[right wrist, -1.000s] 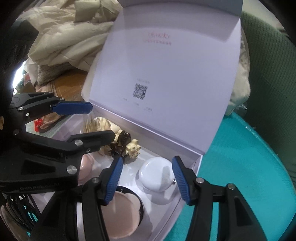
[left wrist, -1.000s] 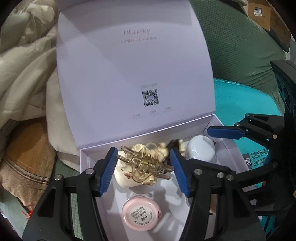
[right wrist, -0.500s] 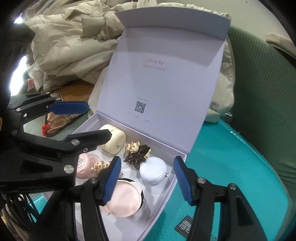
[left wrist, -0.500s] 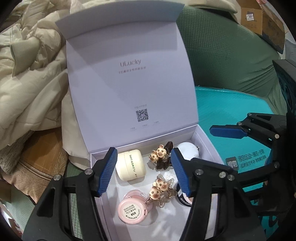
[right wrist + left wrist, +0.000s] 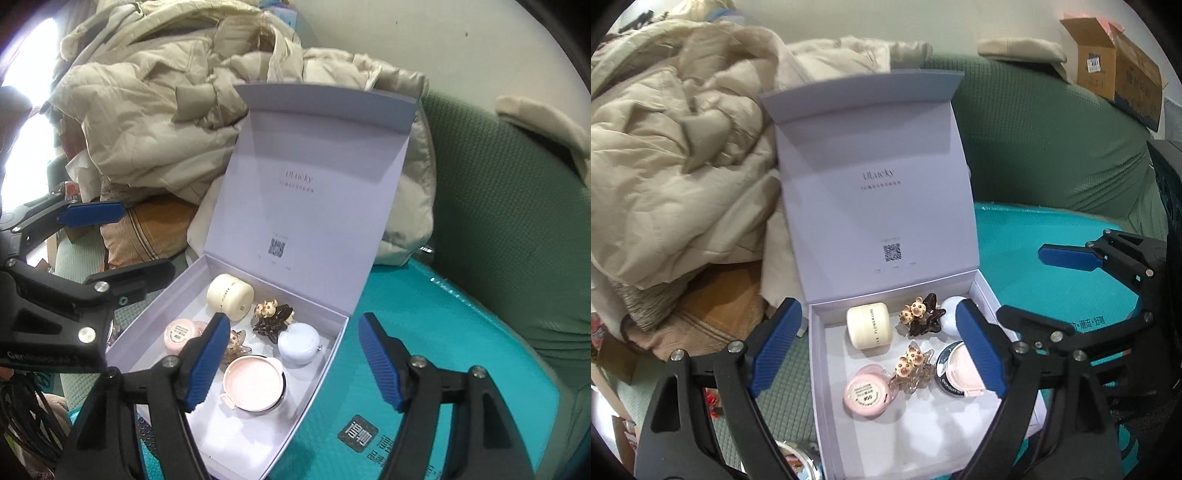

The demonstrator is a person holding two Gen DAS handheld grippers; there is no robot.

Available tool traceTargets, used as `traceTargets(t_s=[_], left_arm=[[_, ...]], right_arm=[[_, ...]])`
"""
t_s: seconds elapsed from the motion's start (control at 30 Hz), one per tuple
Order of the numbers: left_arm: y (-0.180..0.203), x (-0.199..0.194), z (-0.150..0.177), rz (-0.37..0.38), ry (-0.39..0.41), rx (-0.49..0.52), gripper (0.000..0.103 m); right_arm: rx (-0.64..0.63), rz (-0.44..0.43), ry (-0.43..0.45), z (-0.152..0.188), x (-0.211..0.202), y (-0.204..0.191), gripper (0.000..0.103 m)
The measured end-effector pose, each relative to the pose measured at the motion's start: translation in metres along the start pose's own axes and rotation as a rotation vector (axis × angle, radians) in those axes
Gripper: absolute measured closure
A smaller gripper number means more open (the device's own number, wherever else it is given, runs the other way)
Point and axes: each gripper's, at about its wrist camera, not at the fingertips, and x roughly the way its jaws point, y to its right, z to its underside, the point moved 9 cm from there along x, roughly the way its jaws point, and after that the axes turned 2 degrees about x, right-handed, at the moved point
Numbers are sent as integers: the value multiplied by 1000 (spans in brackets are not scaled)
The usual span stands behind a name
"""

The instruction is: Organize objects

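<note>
Box lies open before you, cream jar at eleven o'clock inside, apparently upright; both grippers' fingers opening, empty.

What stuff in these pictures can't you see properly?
- Clear hair clip: right wrist view, partly behind the right claw's finger.
- Pale blue case: left wrist view, half behind the left claw's finger.
- Small print under the QR code on the box lid: both views, too small.
- Shiny round thing: left wrist view, cut off by the bottom edge.
</note>
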Motion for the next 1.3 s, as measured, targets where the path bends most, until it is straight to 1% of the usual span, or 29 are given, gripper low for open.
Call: traceTargets(t_s=[0.13, 0.4, 0.6, 0.9, 0.97, 1.13, 1.3], left_arm=[[-9, -35, -5, -34, 15, -18, 16], [-23, -87, 2, -88, 34, -83, 16], [-25, -123, 10, -128, 61, -86, 16], [-25, -161, 34, -162, 54, -104, 15], [-25, -169, 40, -172, 62, -111, 15], [-26, -177, 61, -180, 42, -145, 14], [-23, -182, 84, -187, 21, -159, 13]], right_arm=[[-1, 4, 20, -1, -20, -5, 26], [0, 6, 58, -2, -59, -20, 24], [-2, 4, 81, 3, -85, -29, 21], [-15, -6, 83, 21, -114, -48, 18], [-15, -10, 75, 27, -117, -53, 17], [-20, -8, 61, 45, -123, -61, 17], [6, -12, 39, 64, -123, -62, 17]])
